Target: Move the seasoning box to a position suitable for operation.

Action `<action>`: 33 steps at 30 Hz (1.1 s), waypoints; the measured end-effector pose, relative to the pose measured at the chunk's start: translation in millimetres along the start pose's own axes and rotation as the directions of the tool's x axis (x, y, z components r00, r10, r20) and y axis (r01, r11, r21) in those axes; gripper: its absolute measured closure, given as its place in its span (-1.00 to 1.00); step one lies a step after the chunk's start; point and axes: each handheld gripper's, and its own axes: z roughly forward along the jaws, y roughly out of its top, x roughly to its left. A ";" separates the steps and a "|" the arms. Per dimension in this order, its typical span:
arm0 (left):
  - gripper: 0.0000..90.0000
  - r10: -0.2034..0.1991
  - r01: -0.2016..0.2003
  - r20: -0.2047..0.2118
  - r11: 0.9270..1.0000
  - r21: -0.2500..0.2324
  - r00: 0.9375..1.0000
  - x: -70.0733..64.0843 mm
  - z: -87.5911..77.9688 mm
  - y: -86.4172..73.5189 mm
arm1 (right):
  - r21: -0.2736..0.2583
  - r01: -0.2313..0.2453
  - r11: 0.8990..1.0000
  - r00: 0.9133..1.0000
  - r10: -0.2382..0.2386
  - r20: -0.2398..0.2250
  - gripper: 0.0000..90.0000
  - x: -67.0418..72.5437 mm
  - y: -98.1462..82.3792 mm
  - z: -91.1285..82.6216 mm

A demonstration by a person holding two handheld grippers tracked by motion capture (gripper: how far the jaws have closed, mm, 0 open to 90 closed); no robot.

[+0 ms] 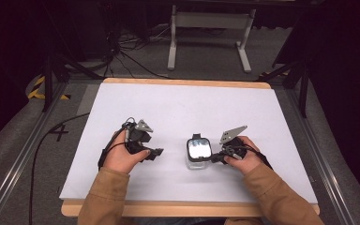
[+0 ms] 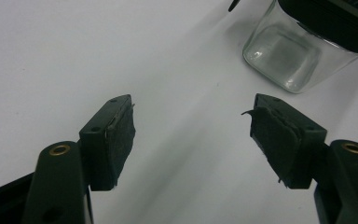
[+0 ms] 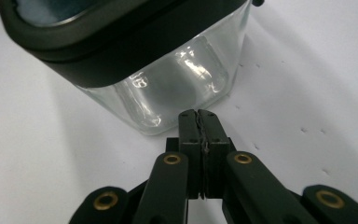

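This looks like a lab or recording studio set up for handling trials, not a home. The counter [image 1: 178, 112] is a plain wooden board under a bare white sheet, framed on both sides by metal rails [image 1: 16, 164] fixed to a grey carpeted floor [image 1: 206, 61]. Beyond the counter, far ahead of the left tool [image 1: 155, 152] and the right tool [image 1: 214, 158], black cables [image 1: 131, 56] lie loose on the carpet beside a white metal stand [image 1: 211, 23]. Black stand legs [image 1: 56, 70] and dark curtaining close off the edges.
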 end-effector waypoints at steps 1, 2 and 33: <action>-0.31 0.002 -0.002 -0.001 1.000 0.001 1.000 0.0 0.5 0.6 | 0.002 0.003 1.000 1.000 -0.003 0.002 1.00 0.6 0.1 0.0; -0.31 0.002 -0.002 -0.001 1.000 0.001 1.000 0.0 0.5 0.6 | 0.002 0.003 1.000 1.000 -0.003 0.002 1.00 0.6 0.1 0.0; 0.47 0.141 -0.122 0.102 0.977 -0.172 0.985 -32.6 8.0 89.1 | -0.220 -0.117 0.968 0.976 0.153 0.153 0.90 2.8 -59.7 -85.5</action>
